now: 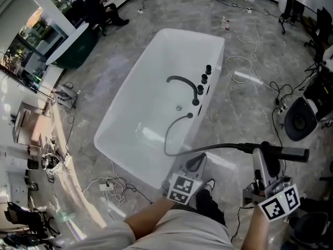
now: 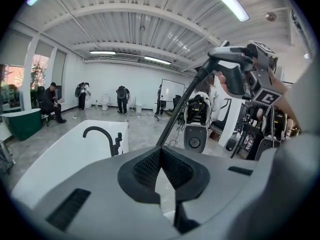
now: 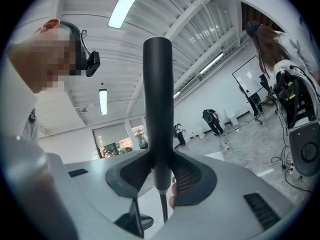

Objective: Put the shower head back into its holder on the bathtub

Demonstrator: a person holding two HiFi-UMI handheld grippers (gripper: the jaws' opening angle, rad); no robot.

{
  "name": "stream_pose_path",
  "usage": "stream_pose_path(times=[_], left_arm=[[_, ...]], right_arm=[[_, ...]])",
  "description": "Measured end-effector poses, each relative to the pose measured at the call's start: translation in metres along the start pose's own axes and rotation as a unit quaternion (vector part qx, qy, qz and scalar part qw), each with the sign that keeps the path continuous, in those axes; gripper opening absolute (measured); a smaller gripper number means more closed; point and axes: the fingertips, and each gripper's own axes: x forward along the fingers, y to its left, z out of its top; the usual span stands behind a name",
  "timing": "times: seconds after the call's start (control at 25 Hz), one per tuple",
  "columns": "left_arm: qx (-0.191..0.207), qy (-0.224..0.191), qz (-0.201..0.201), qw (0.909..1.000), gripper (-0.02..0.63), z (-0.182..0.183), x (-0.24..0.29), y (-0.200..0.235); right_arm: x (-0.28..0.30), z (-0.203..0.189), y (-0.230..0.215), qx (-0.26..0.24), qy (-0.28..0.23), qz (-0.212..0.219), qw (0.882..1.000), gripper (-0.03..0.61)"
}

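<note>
Shower head (image 1: pixel 276 152): black wand, off the bathtub (image 1: pixel 136 95), held in the air beyond the tub's near right corner. Long axis is about level; the free end points away from the tub to the right, the hose end points toward the tub. Right gripper (image 3: pixel 159 175): jaws clamped on the wand near its hose end, pads pressing on both sides. Hose (image 2: pixel 172 115): black, leaves the tub's right long rim, loops inside the basin, crosses the near end and rises to the wand. Left gripper (image 2: pixel 161 154): jaws together, nothing seen between the pads. The hose passes right at their tips; contact cannot be told. The right long rim carries a curved black faucet (image 1: pixel 182 77) and a row of black knobs (image 1: pixel 204 78). The tub stands on a grey marbled floor (image 1: pixel 104 72), under a white ribbed ceiling (image 2: pixel 135 29) with strip lights. Loose cables (image 1: pixel 250 61) lie on the floor beside the right long rim, with a round black device (image 1: pixel 297 121) farther right. A dark green tub (image 1: pixel 78 48) sits past the far left corner, a seated person (image 1: pixel 99 9) behind it. The left gripper and the hose slack sit between wand and rim.
</note>
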Motion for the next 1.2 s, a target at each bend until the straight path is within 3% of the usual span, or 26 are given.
stream_pose_path(times=[0.24, 0.6, 0.96, 1.2], left_arm=[[-0.009, -0.007, 0.002, 0.9999, 0.005, -0.008, 0.000, 0.036], [0.008, -0.009, -0.008, 0.9999, 0.005, -0.021, -0.004, 0.083], [0.022, -0.017, 0.028, 0.9992, 0.005, -0.022, 0.007, 0.111], [0.036, -0.008, 0.056, 0.9977, 0.014, -0.035, 0.026, 0.122]], right_arm=[[0.027, -0.013, 0.011, 0.006, 0.006, -0.006, 1.000, 0.143], [0.063, -0.044, 0.007, 0.089, -0.006, -0.009, 0.996, 0.143], [0.088, -0.066, -0.027, 0.215, -0.026, 0.039, 0.975, 0.143], [0.105, -0.064, -0.053, 0.258, -0.028, 0.066, 0.963, 0.143]])
